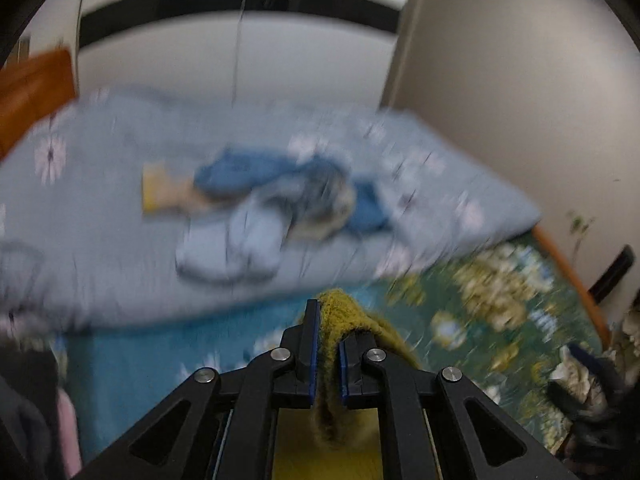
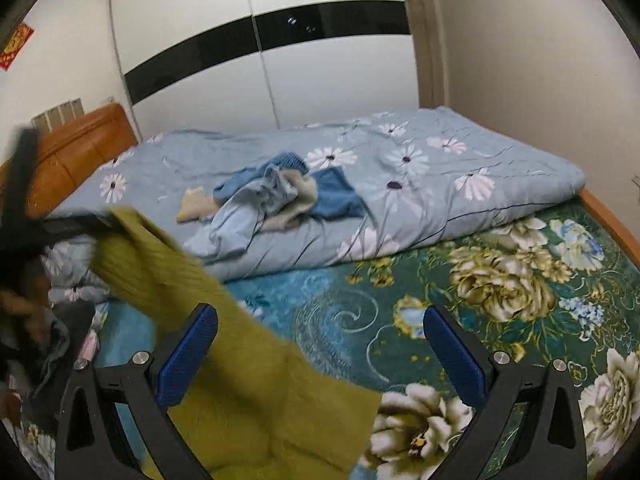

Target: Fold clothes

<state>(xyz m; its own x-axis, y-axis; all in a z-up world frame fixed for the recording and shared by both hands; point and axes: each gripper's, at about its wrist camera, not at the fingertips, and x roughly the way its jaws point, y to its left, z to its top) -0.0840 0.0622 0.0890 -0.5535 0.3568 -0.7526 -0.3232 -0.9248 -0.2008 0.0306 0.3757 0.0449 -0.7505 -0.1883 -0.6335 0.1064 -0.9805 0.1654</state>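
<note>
The left gripper (image 1: 328,344) is clamped on a fold of the fuzzy olive-green knit sweater (image 2: 240,360), its blue-padded fingers (image 1: 313,344) pinching the wool, which bunches over the fingertips and hangs down below them. From there the sweater stretches in a ribbed band down across the right gripper (image 2: 320,344), whose jaws stand wide apart with nothing gripped. Under both lies a teal floral bedsheet (image 2: 460,280); beyond them, on a pale blue daisy-print quilt (image 2: 420,168), sits a rumpled pile of blue clothes (image 2: 276,192).
</note>
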